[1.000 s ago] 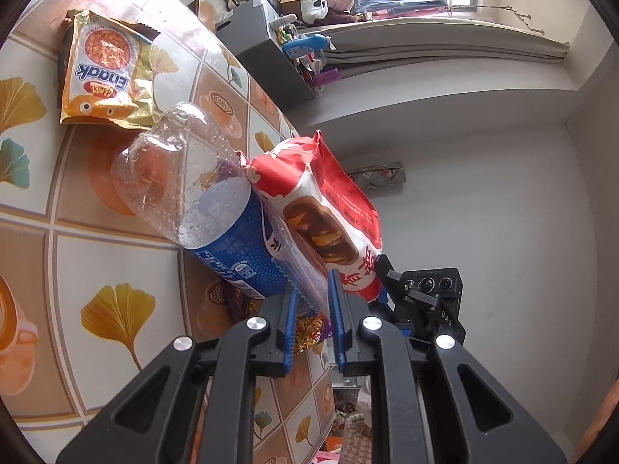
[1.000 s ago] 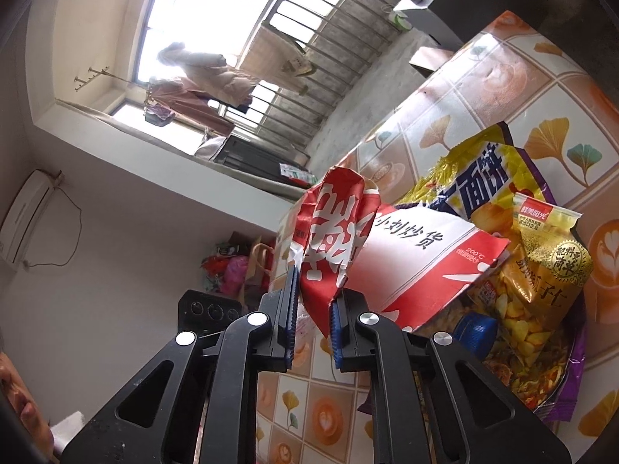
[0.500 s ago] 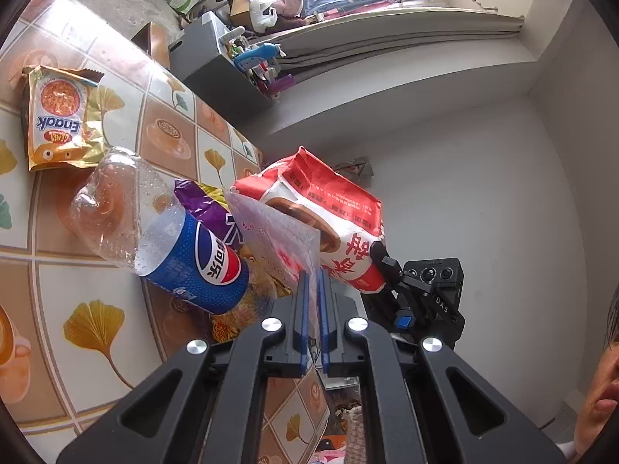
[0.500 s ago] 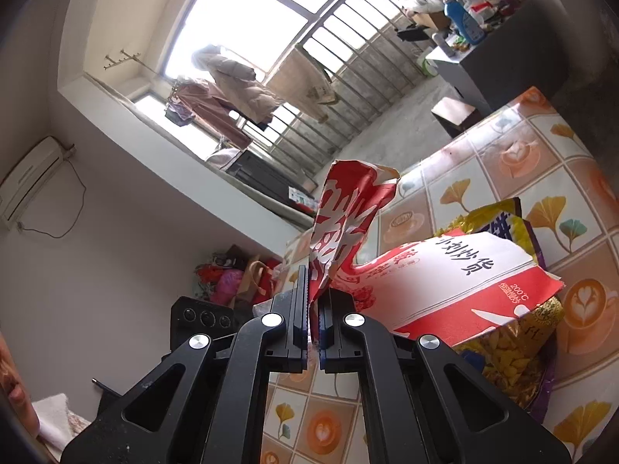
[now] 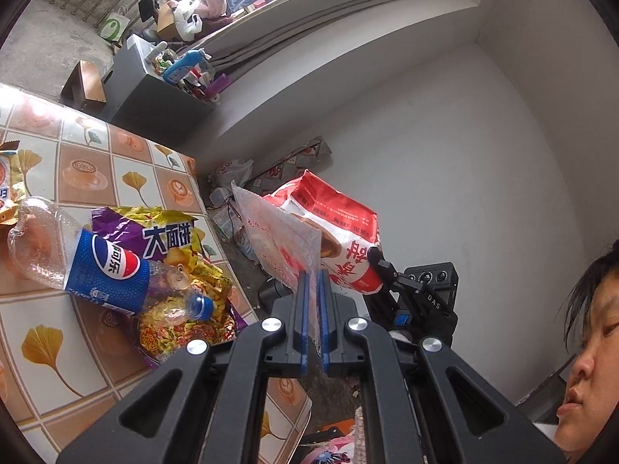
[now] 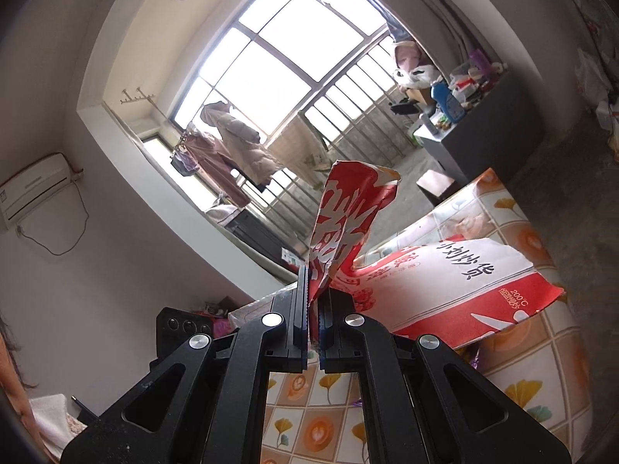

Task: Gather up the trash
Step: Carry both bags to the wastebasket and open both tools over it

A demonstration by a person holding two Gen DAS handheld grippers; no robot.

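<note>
My left gripper [image 5: 312,275] is shut on the edge of a clear plastic wrapper [image 5: 282,239] and holds it up off the table. My right gripper [image 6: 314,270] is shut on the torn edge of a red and white snack bag [image 6: 433,282], lifted above the table; this bag also shows in the left wrist view [image 5: 340,228], with the right gripper on it. An empty Pepsi bottle [image 5: 96,266] lies on a purple and yellow snack bag [image 5: 170,239] on the tiled table [image 5: 50,352].
Another orange snack packet [image 5: 5,189] lies at the table's far left edge. The table edge [image 5: 216,232] drops to a cluttered floor with bags. A dark cabinet [image 5: 154,92] stands by the window. The person's face [image 5: 588,367] is at the right.
Both grippers closed fully on their wrappers and rose, lifting the clear wrapper and the red bag off the pile. The bottle and purple bag stayed on the table.
</note>
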